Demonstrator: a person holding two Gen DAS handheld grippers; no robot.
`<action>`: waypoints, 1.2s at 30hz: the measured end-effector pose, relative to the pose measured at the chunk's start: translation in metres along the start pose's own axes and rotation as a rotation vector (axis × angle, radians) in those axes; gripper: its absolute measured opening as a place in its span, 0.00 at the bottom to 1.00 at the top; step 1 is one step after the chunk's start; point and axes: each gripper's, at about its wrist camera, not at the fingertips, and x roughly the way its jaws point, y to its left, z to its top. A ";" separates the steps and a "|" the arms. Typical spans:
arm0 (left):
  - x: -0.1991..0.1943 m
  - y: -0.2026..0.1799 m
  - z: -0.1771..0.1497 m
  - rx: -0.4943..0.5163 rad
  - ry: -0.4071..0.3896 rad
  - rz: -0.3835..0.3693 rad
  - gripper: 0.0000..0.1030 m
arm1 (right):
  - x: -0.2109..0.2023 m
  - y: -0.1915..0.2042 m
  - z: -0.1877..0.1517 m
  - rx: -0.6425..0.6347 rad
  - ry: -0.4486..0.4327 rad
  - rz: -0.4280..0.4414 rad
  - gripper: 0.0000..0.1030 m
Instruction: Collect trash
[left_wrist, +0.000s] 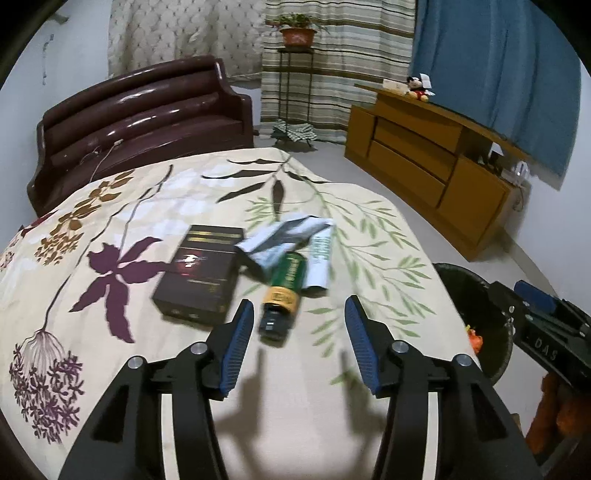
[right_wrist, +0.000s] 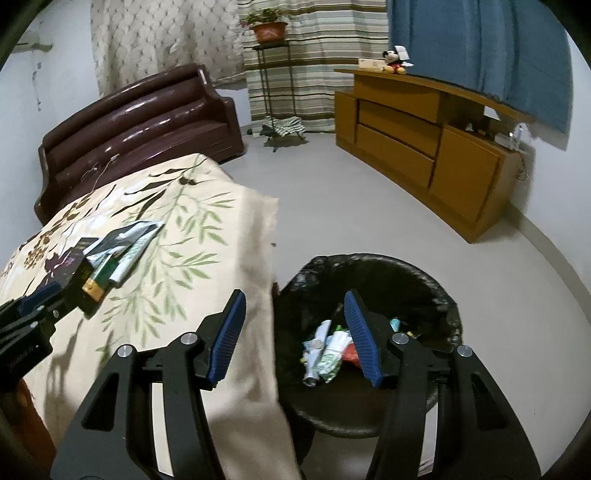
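Step in hand, as I judge it: left gripper (left_wrist: 299, 314) lines up on the next piece of trash. Both its fingers are spread wide and hold nothing. Advice: bring it forward so the green bottle's (left_wrist: 286, 286) dark cap end sits between the pads, then close across the barrel, not the cap.

Right gripper (right_wrist: 293, 306), also spread and empty, hangs above the bin (right_wrist: 436, 291), which already holds wrappers.

Ahead of the left fingers, largest first: dark box (left_wrist: 199, 277) ahead-left, crumpled paper (left_wrist: 280, 238) beyond, bottle nearest, white tube (left_wrist: 318, 264) touching its right side.
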 end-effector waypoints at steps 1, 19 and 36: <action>-0.001 0.005 -0.001 -0.004 -0.001 0.006 0.50 | 0.000 0.004 0.000 -0.006 0.002 0.004 0.53; 0.025 0.062 0.010 -0.039 0.032 0.079 0.63 | 0.018 0.066 0.009 -0.069 0.032 0.081 0.54; 0.032 0.075 0.022 0.001 0.046 0.031 0.69 | 0.031 0.090 0.013 -0.086 0.056 0.112 0.54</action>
